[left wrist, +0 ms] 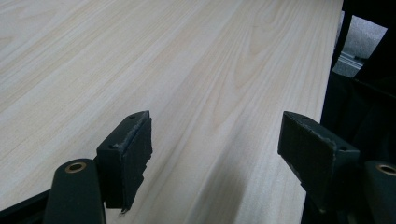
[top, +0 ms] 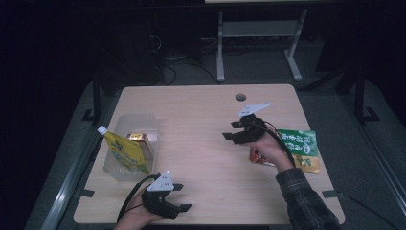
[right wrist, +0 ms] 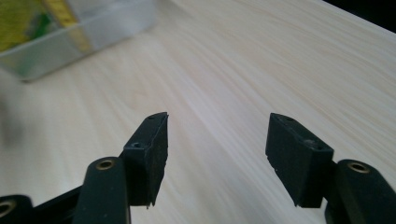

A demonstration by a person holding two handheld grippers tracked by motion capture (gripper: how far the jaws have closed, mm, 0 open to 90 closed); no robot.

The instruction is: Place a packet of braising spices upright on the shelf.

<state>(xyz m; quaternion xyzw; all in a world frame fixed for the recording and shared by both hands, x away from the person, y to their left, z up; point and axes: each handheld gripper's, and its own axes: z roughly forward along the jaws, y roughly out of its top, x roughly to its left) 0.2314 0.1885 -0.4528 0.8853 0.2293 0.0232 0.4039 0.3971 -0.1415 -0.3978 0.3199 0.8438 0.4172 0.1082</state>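
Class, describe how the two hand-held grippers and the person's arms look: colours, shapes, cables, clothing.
Both the left gripper and the right gripper are black, each with two blocky jaws, brass-ringed pivot holes and a pale grey three-cornered plate on top. A black cable trails from each. The right arm wears a dark plaid sleeve.

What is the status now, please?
Left gripper open, empty, near table edge. Right gripper open, empty, beside green packet. Clear bin holds yellow pouch. Nothing in the way.

Lab or test room, dim: one pale wood-grain bench [top: 201, 143] with a cable hole [top: 240, 97], grey carpet floor [top: 364, 158], loose cables [top: 167, 72] and a metal stand's legs [top: 258, 48] behind it, dark surroundings.
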